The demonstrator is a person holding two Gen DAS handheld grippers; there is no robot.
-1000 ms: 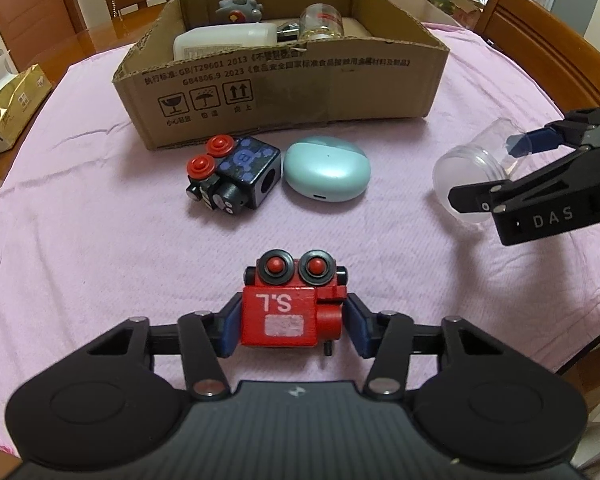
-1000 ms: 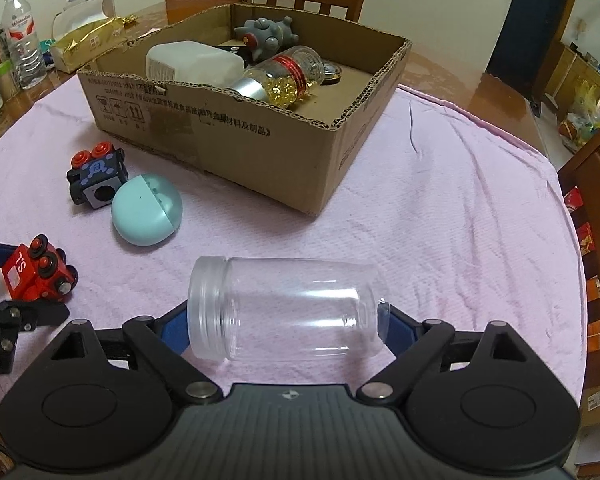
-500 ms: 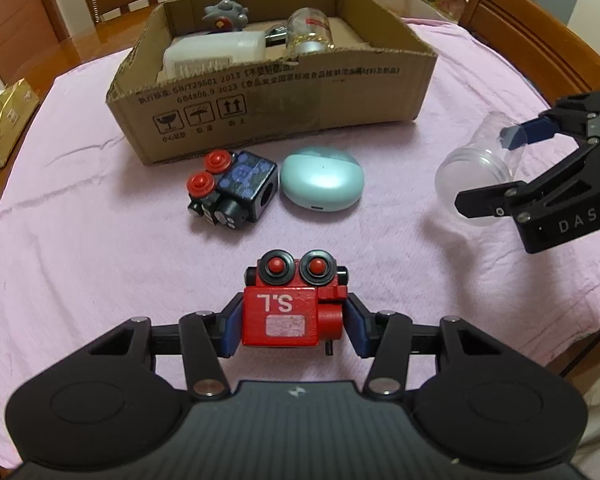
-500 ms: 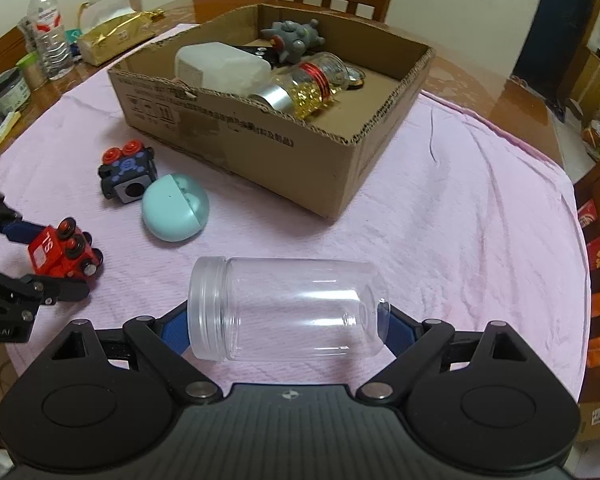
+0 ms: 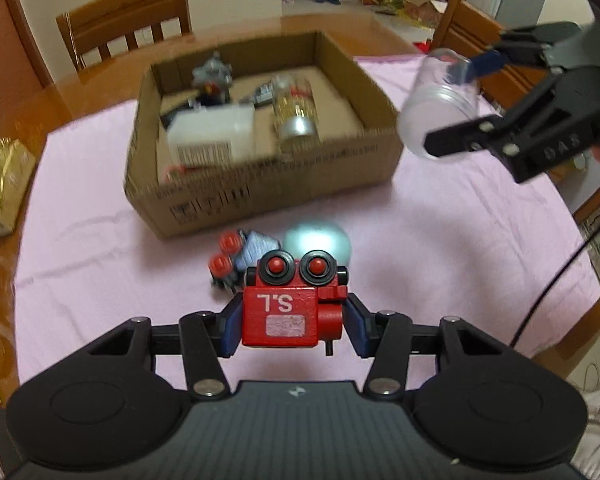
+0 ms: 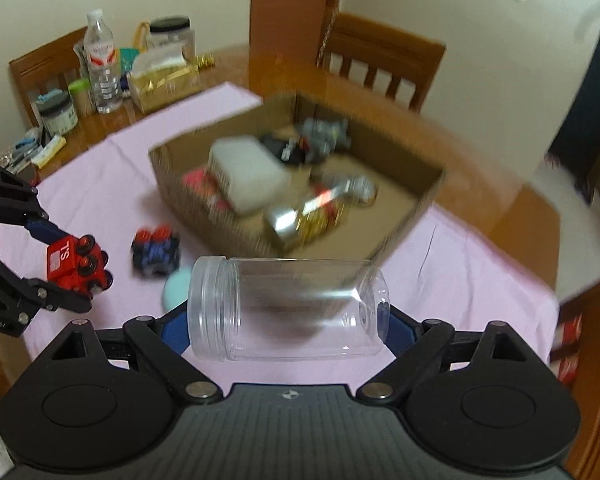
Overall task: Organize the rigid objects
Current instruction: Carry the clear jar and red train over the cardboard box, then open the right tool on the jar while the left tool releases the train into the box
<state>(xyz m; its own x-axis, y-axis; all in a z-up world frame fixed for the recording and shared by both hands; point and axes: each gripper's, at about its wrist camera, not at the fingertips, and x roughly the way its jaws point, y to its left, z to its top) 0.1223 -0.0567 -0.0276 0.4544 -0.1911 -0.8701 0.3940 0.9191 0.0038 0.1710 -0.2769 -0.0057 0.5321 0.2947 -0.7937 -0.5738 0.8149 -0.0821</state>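
Note:
My left gripper (image 5: 292,322) is shut on a red toy block (image 5: 288,312) with two black-and-red wheels, held above the pink tablecloth. The right gripper (image 6: 288,322) is shut on a clear plastic jar (image 6: 284,308) lying sideways between its blue pads, end to end. In the left wrist view that jar (image 5: 440,108) hangs at the upper right, near the right wall of the open cardboard box (image 5: 260,188). On the cloth in front of the box lie a dark blue toy block (image 5: 240,260) with red wheels and a mint oval case (image 5: 320,242).
The box holds a white container (image 5: 212,136), a glass jar with gold contents (image 5: 296,112) and a grey toy (image 5: 212,74). Wooden chairs (image 5: 128,28) ring the table. Bottles, jars and a tissue box (image 6: 164,80) crowd the far left table edge.
Both grippers have risen with their loads, so the box and cloth look farther below. The jar has gone up and toward the box. Neither grip has changed.

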